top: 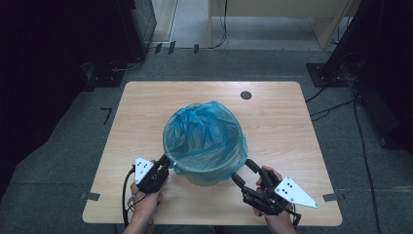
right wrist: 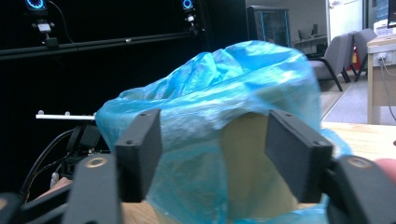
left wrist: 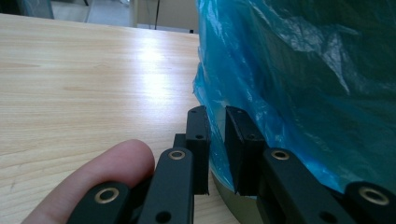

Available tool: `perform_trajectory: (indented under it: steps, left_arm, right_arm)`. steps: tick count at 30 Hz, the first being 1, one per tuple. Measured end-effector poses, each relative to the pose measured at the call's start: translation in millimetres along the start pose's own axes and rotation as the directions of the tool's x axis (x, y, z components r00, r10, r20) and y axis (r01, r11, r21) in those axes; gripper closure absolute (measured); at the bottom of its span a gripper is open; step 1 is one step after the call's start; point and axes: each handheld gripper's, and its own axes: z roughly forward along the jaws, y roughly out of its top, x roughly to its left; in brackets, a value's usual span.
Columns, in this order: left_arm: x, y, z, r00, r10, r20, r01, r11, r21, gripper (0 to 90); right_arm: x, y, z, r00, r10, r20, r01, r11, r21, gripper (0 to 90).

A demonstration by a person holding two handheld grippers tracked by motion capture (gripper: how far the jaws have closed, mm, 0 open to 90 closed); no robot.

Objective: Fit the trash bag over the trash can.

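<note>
The left claw point(top: 164, 163) pinches the blue bag point(top: 204, 139) at the bin's rim, likely steadying it near the worktop's point(top: 146, 107) front edge while the right claw point(top: 242, 171) gapes empty beside it.

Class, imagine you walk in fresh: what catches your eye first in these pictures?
A bright blue bin bag lining a pale waste bin at the middle of the wooden table. The left gripper pinches the bag's edge by the bin's near-left side, while the right gripper stands open at its near-right.

Glossy plastic bag point(top: 204, 134), wood table point(top: 277, 122)
</note>
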Motion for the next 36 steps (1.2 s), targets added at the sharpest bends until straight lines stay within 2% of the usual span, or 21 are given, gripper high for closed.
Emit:
perform_trajectory:
  steps: [3, 6, 9, 10, 12, 13, 15, 17, 19, 21, 24, 25, 26, 27, 28, 29, 31, 32, 34, 35, 36]
  left_arm:
    - [0.0, 0.0, -0.1, 1.0, -0.001, 0.001, 0.001, 1.0, -0.004, 79.3]
    - [-0.4, 0.1, -0.8, 1.0, 0.001, 0.006, -0.001, 0.9999, -0.012, 79.4]
    - [-1.3, -0.2, -1.0, 0.9998, 0.008, 0.016, -0.008, 0.9998, -0.018, 79.4]
    - [-1.3, -0.2, -1.1, 0.9998, 0.011, 0.018, -0.011, 0.9998, -0.016, 79.4]
    - [-0.7, -0.3, -0.8, 0.9998, 0.011, 0.016, -0.011, 0.9999, -0.013, 79.1]
    - [-0.2, -0.4, -0.7, 0.9998, 0.009, 0.015, -0.009, 0.9999, -0.012, 79.1]
    - [2.4, -0.2, -1.0, 0.9999, 0.005, 0.013, -0.005, 0.9999, -0.013, 79.1]
    - [4.3, -0.1, -1.2, 0.9999, 0.001, 0.013, 0.0, 0.9999, -0.015, 79.2]
    - [6.4, 0.1, -1.2, 1.0, -0.002, 0.008, 0.002, 0.9999, -0.014, 79.2]
    - [7.5, -0.1, -0.9, 0.9999, -0.007, 0.01, 0.007, 0.9999, -0.013, 79.2]
    - [8.0, -0.4, -0.8, 0.9999, -0.006, 0.012, 0.006, 0.9999, -0.009, 79.1]
    - [8.3, -0.5, -0.7, 0.9999, -0.004, 0.012, 0.004, 1.0, -0.007, 79.1]
    - [8.6, -0.5, -0.8, 0.9999, -0.007, 0.014, 0.007, 1.0, -0.005, 79.0]
    - [9.2, -0.5, -0.8, 0.9998, -0.01, 0.017, 0.01, 0.9999, -0.005, 78.8]
    - [9.5, -0.4, -0.9, 0.9998, -0.011, 0.017, 0.011, 0.9999, -0.005, 78.5]
    - [10.2, -0.3, -1.2, 0.9998, -0.01, 0.016, 0.01, 0.9999, -0.005, 77.9]
    - [11.5, 0.1, -1.8, 0.9998, -0.015, 0.016, 0.015, 0.9998, -0.01, 76.1]
    - [11.8, 0.3, -2.1, 0.9997, -0.018, 0.015, 0.018, 0.9998, -0.012, 75.4]
    - [12.6, 0.9, -2.8, 0.9995, -0.022, 0.024, 0.023, 0.9994, -0.024, 74.9]
    - [12.7, 1.3, -3.4, 0.9994, -0.021, 0.029, 0.021, 0.9993, -0.029, 74.8]
    - [12.3, 1.6, -4.0, 0.9992, -0.018, 0.035, 0.019, 0.9992, -0.036, 74.8]
  right_arm:
    - [7.3, -3.5, 8.3, 0.9999, 0.009, 0.005, -0.009, 1.0, 0.021, 25.8]
    - [11.4, -6.7, 16.3, 0.9992, -0.014, 0.037, 0.012, 0.999, 0.044, 30.0]
    - [10.7, -8.4, 20.6, 0.9994, -0.005, 0.033, 0.004, 0.999, 0.038, 50.4]
    - [11.0, -8.6, 21.2, 0.9993, -0.018, 0.033, 0.016, 0.999, 0.034, 60.8]
    - [11.9, -8.3, 23.2, 0.995, -0.066, 0.075, 0.062, 0.997, 0.051, 82.3]
    - [10.8, -8.4, 24.5, 0.9925, -0.08, 0.092, 0.074, 0.995, 0.063, 89.1]
    - [4.9, -9.6, 25.9, 0.9893, -0.086, 0.118, 0.077, 0.994, 0.084, 90.0]
    - [-2.5, -13.0, 27.0, 0.9813, -0.111, 0.157, 0.094, 0.989, 0.115, 90.0]
    - [-10.6, -19.2, 28.8, 0.9667, -0.148, 0.209, 0.116, 0.98, 0.16, 90.0]
    - [-20.3, -26.7, 30.7, 0.9593, -0.136, 0.247, 0.085, 0.975, 0.204, 90.0]
    - [-37.0, -43.1, 37.2, 0.9328, -0.168, 0.319, 0.063, 0.947, 0.315, 90.0]
    - [-41.7, -47.5, 38.2, 0.9273, -0.158, 0.339, 0.038, 0.941, 0.335, 90.0]
    - [-49.2, -53.9, 39.6, 0.9198, -0.138, 0.367, -0.009, 0.929, 0.37, 90.0]
    - [-52.9, -56.9, 40.0, 0.9158, -0.133, 0.379, -0.025, 0.923, 0.383, 90.0]
    - [-55.7, -59.4, 39.2, 0.9119, -0.125, 0.391, -0.038, 0.923, 0.382, 90.0]
    - [-56.0, -59.1, 38.0, 0.9126, -0.113, 0.393, -0.045, 0.928, 0.371, 90.0]
    - [-54.5, -53.2, 32.1, 0.9202, -0.061, 0.387, -0.066, 0.949, 0.307, 86.7]
    - [-52.5, -47.9, 26.5, 0.9332, -0.034, 0.358, -0.059, 0.967, 0.246, 80.2]
    - [-48.3, -40.1, 17.7, 0.9494, -0.032, 0.313, -0.02, 0.986, 0.163, 66.3]
    - [-44.8, -34.3, 11.8, 0.9645, -0.036, 0.262, 0.007, 0.994, 0.11, 57.9]
    - [-41.4, -29.6, 8.3, 0.9744, -0.042, 0.221, 0.025, 0.996, 0.082, 47.7]
